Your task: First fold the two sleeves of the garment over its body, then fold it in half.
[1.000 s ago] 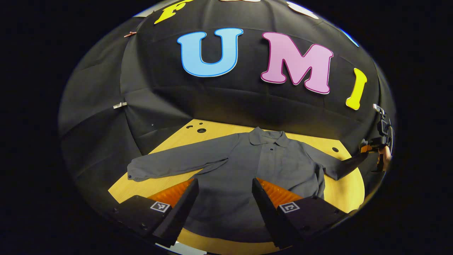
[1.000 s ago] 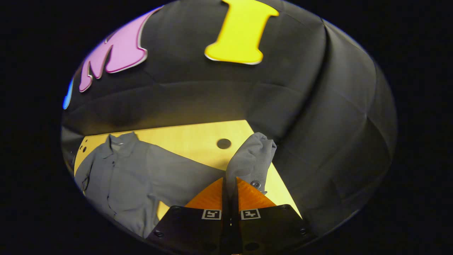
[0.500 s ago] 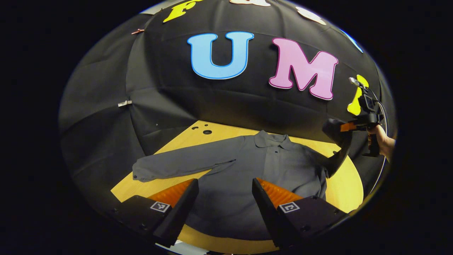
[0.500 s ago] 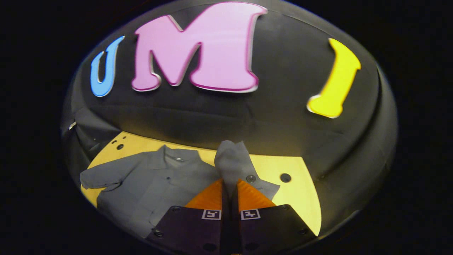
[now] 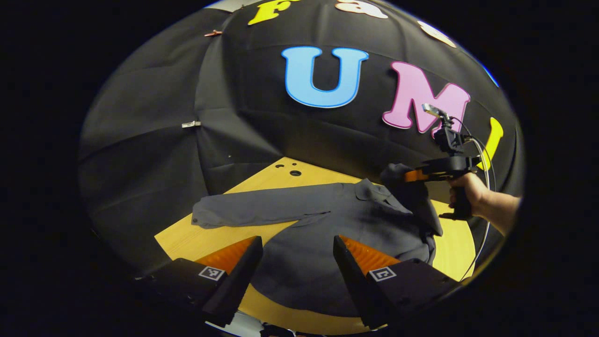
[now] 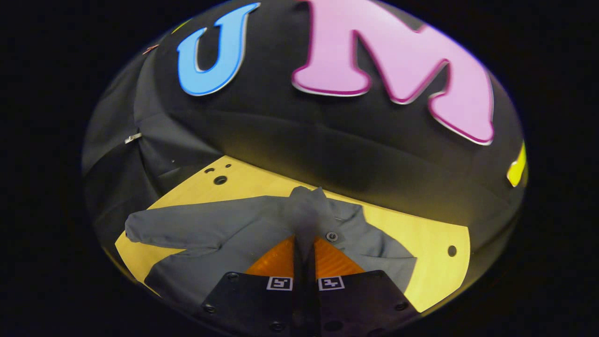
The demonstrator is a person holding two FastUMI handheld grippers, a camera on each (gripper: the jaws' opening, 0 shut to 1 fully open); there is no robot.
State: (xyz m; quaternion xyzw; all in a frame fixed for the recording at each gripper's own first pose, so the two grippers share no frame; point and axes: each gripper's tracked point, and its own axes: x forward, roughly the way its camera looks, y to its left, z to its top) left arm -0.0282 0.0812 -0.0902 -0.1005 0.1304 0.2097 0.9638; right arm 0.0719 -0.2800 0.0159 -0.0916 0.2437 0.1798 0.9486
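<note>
Two tools work over a grey long-sleeved shirt point(image 5: 337, 229) spread front-up on a yellow wooden tabletop point(image 5: 187, 238), its collar point(image 5: 374, 192) toward the black cloth wall.

Left gripper view: the left tool point(image 5: 295, 255) hovers above the shirt's lower body with its fingers spread wide, gripping nothing. The shirt's left sleeve point(image 5: 252, 213) lies stretched flat across the tabletop, cuff just beside the tabletop edge. Farther off, a hand point(image 5: 468, 192) holds the right tool point(image 5: 412, 176) above the shirt's collar and shoulder; the right sleeve point(image 5: 412, 199) rises from the shoulder to that tool and drapes back down over the shirt's chest.

Right gripper view: the right tool point(image 6: 304, 252) has its fingers closed tight on the cuff point(image 6: 306, 210) of the right sleeve, the fabric pinched between both fingers and standing up ahead of them. A small round button point(image 6: 332, 236) shows on the cuff just beside the fingers. Below and beyond, the shirt point(image 6: 210, 238) lies on the tabletop point(image 6: 421, 248), its other sleeve point(image 6: 187, 227) extended flat to the side. Small round holes point(image 6: 220, 179) mark the tabletop near the far corner, and one more point(image 6: 451, 251) sits near the opposite edge.
</note>
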